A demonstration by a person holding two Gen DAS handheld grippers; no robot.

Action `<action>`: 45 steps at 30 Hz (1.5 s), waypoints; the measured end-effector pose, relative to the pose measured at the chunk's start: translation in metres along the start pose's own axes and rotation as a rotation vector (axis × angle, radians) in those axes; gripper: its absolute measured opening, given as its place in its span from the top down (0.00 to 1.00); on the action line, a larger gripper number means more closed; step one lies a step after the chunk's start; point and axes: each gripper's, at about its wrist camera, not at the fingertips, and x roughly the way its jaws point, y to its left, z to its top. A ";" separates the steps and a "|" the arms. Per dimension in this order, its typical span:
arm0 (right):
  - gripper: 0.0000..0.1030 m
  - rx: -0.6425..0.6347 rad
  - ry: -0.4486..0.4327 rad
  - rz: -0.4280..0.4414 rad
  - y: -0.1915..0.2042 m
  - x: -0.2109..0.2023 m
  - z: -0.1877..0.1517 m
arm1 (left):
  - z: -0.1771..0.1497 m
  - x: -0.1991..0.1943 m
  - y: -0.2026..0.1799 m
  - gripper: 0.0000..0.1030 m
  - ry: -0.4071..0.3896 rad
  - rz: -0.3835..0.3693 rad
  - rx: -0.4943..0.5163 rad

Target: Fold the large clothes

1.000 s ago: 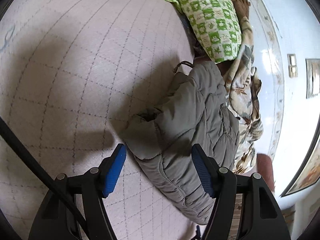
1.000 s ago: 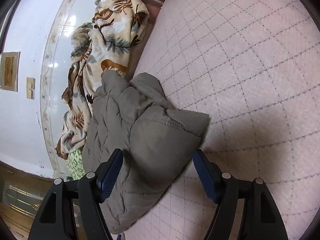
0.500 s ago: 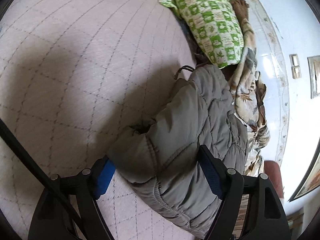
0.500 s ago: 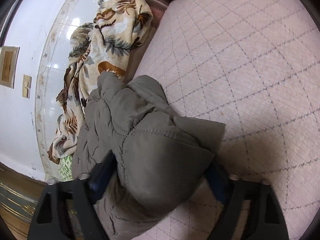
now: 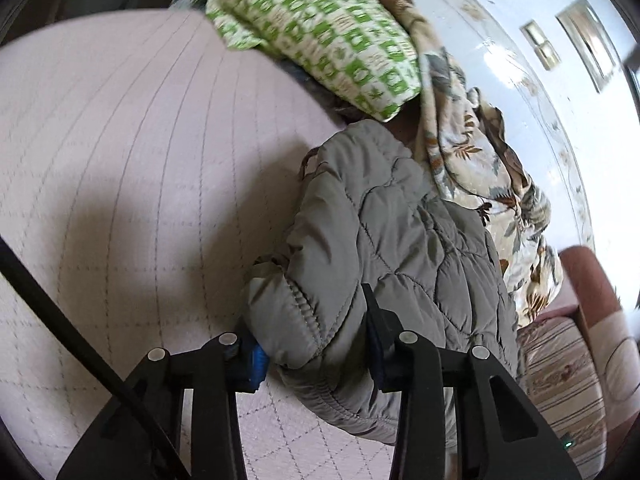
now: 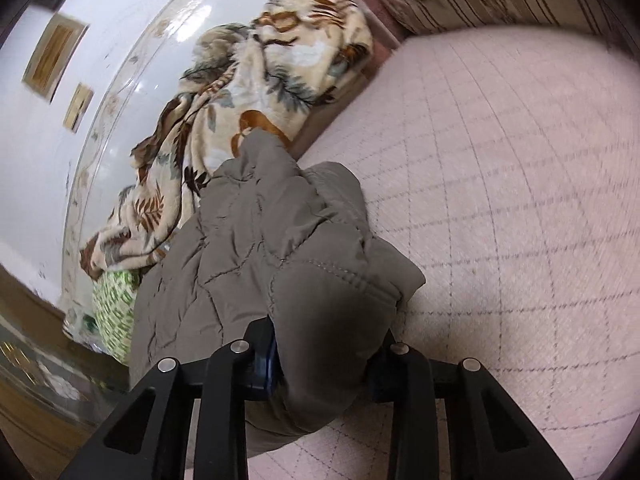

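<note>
Jacket [image 5: 384, 248], grey quilted puffer, lies bunched on the pink quilted bed cover [image 5: 120, 168], its far side against the leaf-print blanket [image 5: 472, 160] and its top end just below the green patterned pillow [image 5: 328, 24]. Change over the last second: both grippers were wide open and short of the jacket, now both have pushed onto it and closed. Left gripper [image 5: 316, 344] has its jaws pinched in on a padded end with an elastic gathered seam, likely a cuff or hem corner; fabric bulges out between the blue pads. Right gripper [image 6: 324, 364] jaws likewise squeezed on the opposite padded end, near a stitched seam, fabric filling the gap. Jacket edge looks slightly raised off the cover near both grips, hard to be sure. Meaning: the grasp step looks done, and both ends are secured. Judged next: lift and spread or carry one end over for the first fold. Risk: slick puffy fabric slipping from the pads.
</note>
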 end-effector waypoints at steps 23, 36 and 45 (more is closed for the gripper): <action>0.70 -0.297 -0.082 0.057 0.056 -0.113 -0.020 | -0.004 -0.098 -0.028 0.64 -0.075 -0.042 0.166; 0.70 -0.326 -0.081 0.070 0.036 -0.161 -0.062 | -0.041 -0.144 0.000 0.64 -0.057 -0.045 0.172; 0.70 -0.312 -0.027 0.026 0.012 -0.161 -0.083 | -0.064 -0.146 0.019 0.63 -0.005 -0.003 0.186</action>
